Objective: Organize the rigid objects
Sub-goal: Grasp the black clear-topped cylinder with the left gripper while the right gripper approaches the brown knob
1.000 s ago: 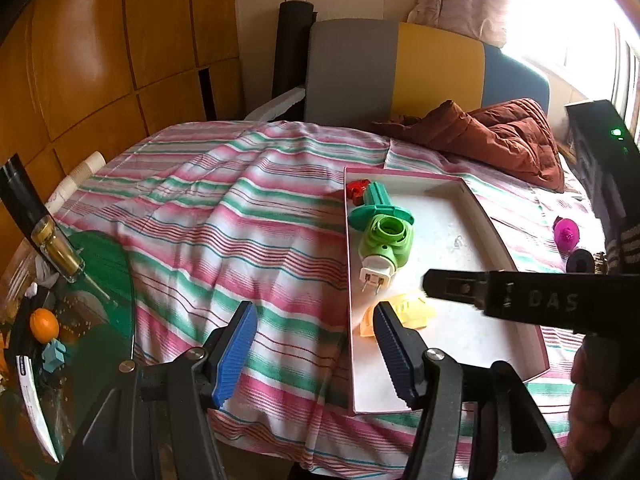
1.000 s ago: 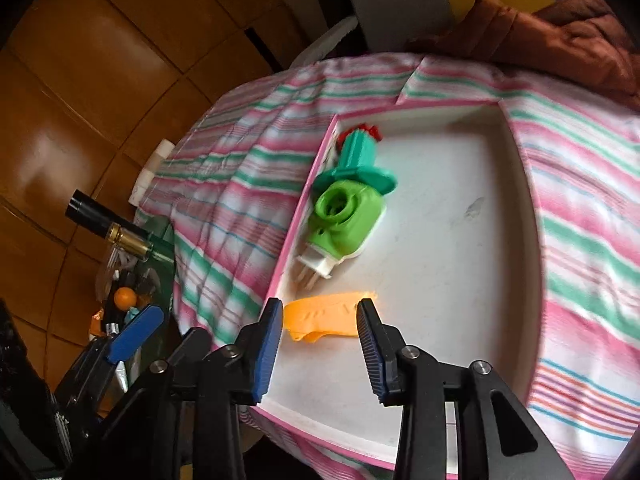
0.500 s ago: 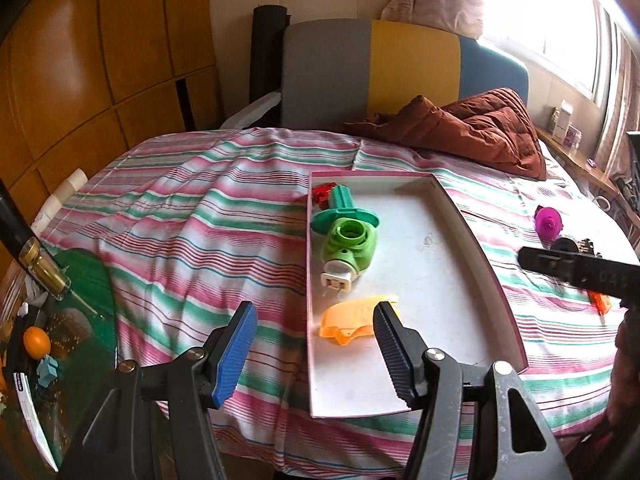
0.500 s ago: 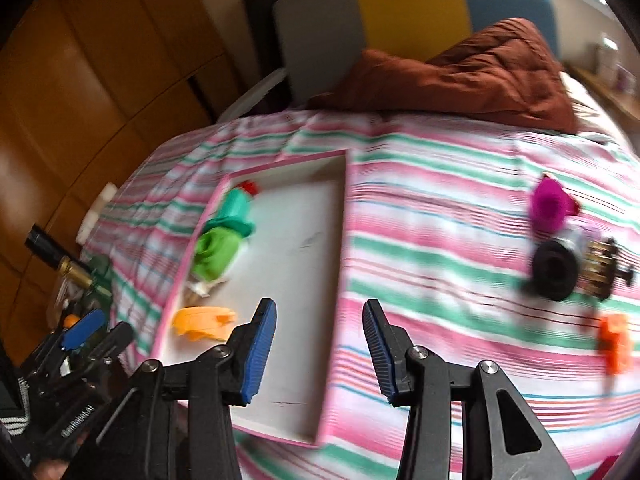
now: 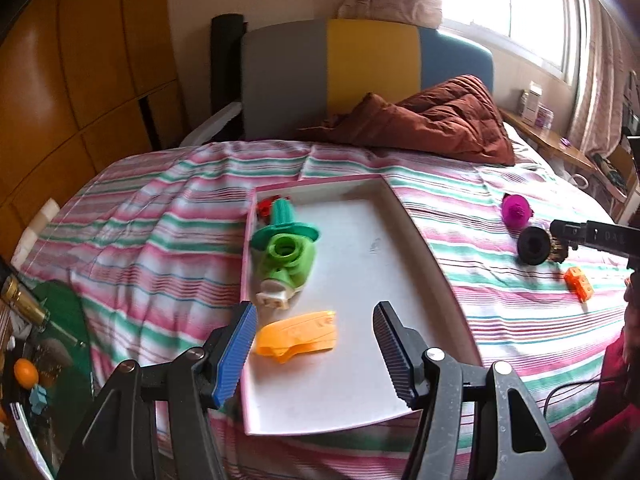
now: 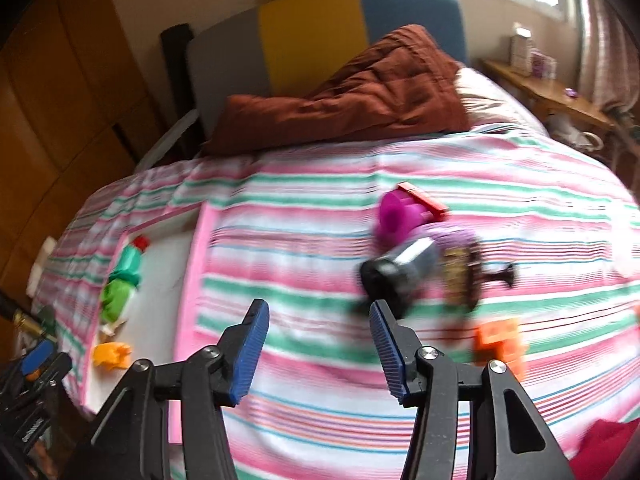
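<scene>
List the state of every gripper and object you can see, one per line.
left gripper: open, empty, over the tray's near end.
right gripper: open, empty, above the bedspread.
tray: flat on the bed, holding three items.
green plug toy: lying in the tray.
teal piece: lying in the tray, touching the green toy.
orange piece: lying in the tray.
magenta piece: outside the tray.
black cylinder: on its side, outside the tray.
orange block: outside the tray.

The striped bedspread (image 5: 168, 216) is soft woven cloth; the tray (image 5: 436, 264) looks smooth and matt. The green toy (image 5: 286, 260) is glossy plastic; the far-left wall panels (image 5: 80, 60) are polished wood.
</scene>
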A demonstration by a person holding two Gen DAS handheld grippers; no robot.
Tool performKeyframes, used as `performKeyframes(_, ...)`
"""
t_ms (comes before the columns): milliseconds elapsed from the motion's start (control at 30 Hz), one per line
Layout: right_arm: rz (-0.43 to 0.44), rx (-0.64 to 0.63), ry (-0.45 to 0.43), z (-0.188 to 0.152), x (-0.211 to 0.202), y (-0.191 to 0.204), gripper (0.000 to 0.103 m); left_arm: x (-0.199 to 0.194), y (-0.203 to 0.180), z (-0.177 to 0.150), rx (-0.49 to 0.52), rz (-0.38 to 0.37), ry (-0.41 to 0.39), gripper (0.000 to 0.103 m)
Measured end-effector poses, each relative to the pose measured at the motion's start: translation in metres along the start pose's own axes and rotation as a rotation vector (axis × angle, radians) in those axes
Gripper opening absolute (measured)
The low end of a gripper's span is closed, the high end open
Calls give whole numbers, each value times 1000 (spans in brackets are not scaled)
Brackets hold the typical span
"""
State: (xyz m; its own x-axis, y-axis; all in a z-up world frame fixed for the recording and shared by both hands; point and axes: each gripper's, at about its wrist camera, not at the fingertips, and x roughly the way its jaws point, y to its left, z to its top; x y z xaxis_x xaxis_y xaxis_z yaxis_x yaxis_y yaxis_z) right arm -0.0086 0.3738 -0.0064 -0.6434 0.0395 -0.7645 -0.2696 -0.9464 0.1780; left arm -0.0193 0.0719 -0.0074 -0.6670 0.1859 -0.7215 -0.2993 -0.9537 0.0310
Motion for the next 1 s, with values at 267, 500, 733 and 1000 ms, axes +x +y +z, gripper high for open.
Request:
performKeyframes(267, -146, 103, -70, 10, -3, -79, 58, 6, -30, 11, 40, -58, 8, 61)
performKeyframes(500, -178, 335, -109, 5, -6, -145, 58, 15, -54, 22, 51, -107, 27, 61)
performKeyframes(733, -149, 450, -94, 3, -8, -164, 60, 27, -87, 32, 92, -158, 61, 61)
performKeyframes(1000, -122, 511, -74, -2, -6, -173, 62, 48, -136, 50, 144, -268, 109, 61)
